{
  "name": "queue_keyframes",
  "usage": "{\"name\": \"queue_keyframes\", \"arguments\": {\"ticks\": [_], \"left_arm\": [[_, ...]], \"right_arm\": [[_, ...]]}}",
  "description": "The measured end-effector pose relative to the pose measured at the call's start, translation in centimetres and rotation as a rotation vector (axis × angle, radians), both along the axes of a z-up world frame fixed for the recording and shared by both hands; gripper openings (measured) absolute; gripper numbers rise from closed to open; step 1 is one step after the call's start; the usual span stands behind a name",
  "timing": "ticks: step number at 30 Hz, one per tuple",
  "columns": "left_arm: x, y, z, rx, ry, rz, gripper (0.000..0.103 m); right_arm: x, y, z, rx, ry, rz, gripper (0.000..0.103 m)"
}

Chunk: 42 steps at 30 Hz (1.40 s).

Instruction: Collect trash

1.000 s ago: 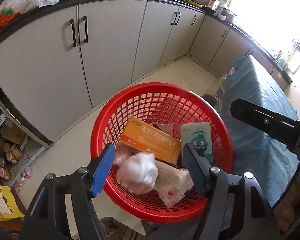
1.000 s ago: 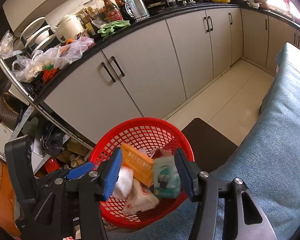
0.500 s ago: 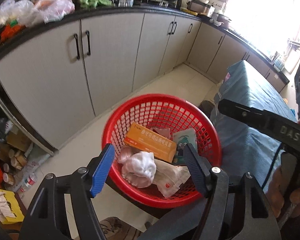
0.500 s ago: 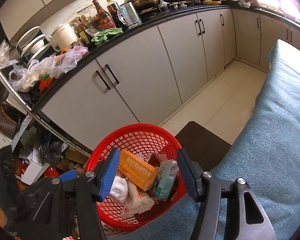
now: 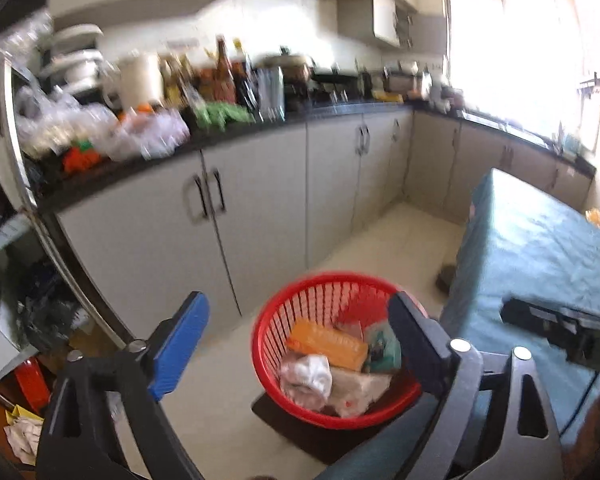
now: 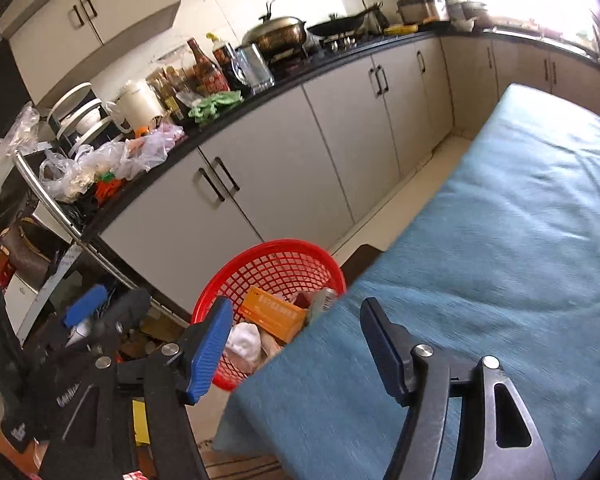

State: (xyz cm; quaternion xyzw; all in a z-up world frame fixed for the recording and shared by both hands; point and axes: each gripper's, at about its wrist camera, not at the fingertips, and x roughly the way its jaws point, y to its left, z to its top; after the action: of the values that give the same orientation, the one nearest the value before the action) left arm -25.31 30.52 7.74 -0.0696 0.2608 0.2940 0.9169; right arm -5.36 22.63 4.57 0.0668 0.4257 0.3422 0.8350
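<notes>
Trash sits in round red plastic mesh basket [image 5: 336, 352], lower centre. Left claw [image 5: 296, 344] and right claw [image 6: 296, 344] just opened wider, gripping nothing. Next: seek remaining litter.

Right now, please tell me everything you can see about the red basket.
The red basket is round, seemingly plastic, with open lattice walls and a smooth rim. It stands upright on a dark mat on the pale floor, between the white cabinets and the blue-covered table, whose edge hides part of it in the right wrist view. Inside lie an orange box, white crumpled paper, a greenish packet and pale wrappers. No hand-held gripper touches it.
</notes>
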Motion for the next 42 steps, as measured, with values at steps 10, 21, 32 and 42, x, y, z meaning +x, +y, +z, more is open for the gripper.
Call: {"name": "queue_keyframes", "arguments": {"ticks": [10,21,32,42], "left_arm": [[-4.6,-2.7,5.0,0.102,-0.209,0.132,0.103],[-8.8,-3.5,7.9,0.132,-0.318,0.254,0.103],[-9.6,-6.1,8.4,0.210,-0.299,0.216,0.103],[-6.6,-5.5,5.0,0.087,-0.072,0.127,0.103]], "right_arm": [[-3.8,-4.8,2.1,0.020,-0.061,-0.057,0.073],[-8.4,-7.4,4.6,-0.001,-0.193,-0.068,0.077],[-9.6,-7.6,4.8,0.001,-0.217,-0.056,0.079],[-10.2,-6.3,3.6,-0.078,-0.239,-0.045,0.080]]}}
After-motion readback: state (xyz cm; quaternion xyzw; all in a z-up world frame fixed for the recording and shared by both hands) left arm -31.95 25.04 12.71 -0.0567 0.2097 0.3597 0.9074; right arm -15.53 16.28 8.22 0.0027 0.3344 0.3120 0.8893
